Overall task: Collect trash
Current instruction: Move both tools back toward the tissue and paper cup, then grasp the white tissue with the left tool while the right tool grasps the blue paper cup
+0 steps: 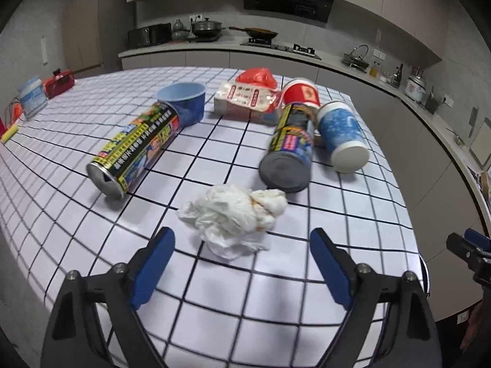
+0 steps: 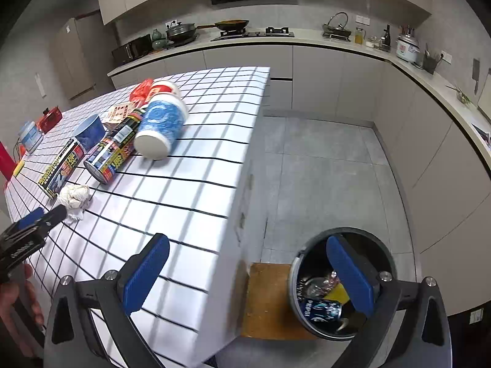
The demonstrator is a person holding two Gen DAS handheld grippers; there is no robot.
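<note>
Crumpled tissue [image 1: 234, 214] lies on the checked tabletop [image 1: 276, 291], just ahead of your left hand-held gripper [image 1: 242, 263], whose jaws are spread and empty. Likely feather-light, soft, compressible; pinch the bulky middle, not the loose tail. Right hand-held gripper [image 2: 260, 276] is also spread, empty, above the bin [image 2: 386, 251]. Nearby cans [image 1: 135, 147] look smooth, round, liable to roll.

Checked table [image 1: 276, 276] bears cans [image 1: 135, 148], cups [image 1: 342, 136], tissue [image 1: 234, 214] (crumpled).
</note>
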